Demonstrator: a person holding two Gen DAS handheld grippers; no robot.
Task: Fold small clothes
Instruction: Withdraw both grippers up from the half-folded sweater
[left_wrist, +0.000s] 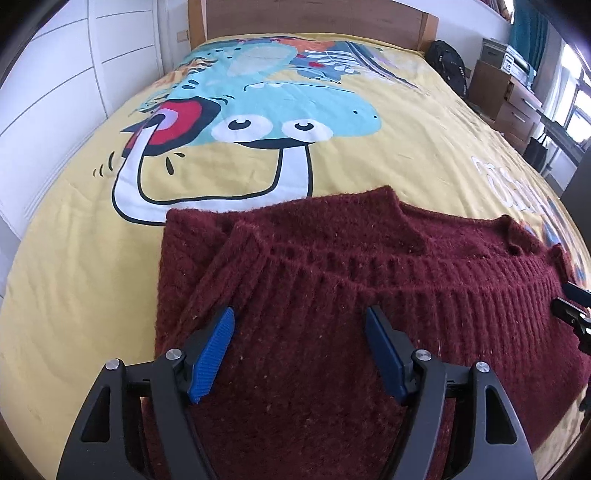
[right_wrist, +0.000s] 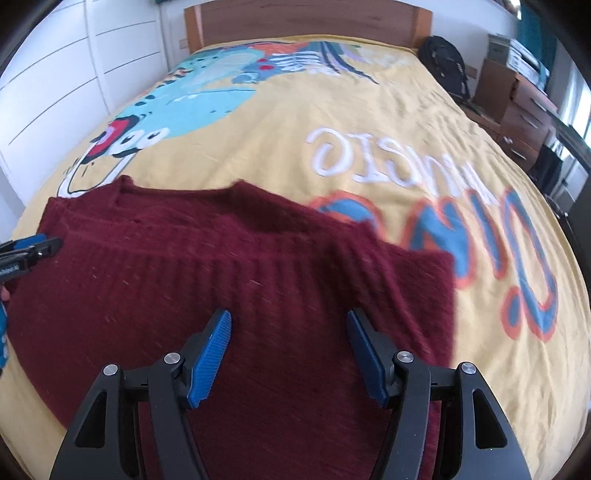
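A dark red knitted sweater (left_wrist: 332, 280) lies folded on the yellow cartoon bedspread (left_wrist: 74, 258), its ribbed hem doubled over the body and a sleeve folded in at the left. My left gripper (left_wrist: 301, 315) is open and empty, just above the sweater's left part. My right gripper (right_wrist: 288, 317) is open and empty above the sweater (right_wrist: 221, 273) on its right part. Each gripper shows at the edge of the other's view: the right one (left_wrist: 572, 306), the left one (right_wrist: 33, 251).
The bedspread (right_wrist: 369, 122) covers the whole bed up to a wooden headboard (left_wrist: 314, 18). White wardrobe doors (left_wrist: 55, 74) run along the left. A black backpack (left_wrist: 448, 62), brown drawers (left_wrist: 513, 103) and a window stand at the right.
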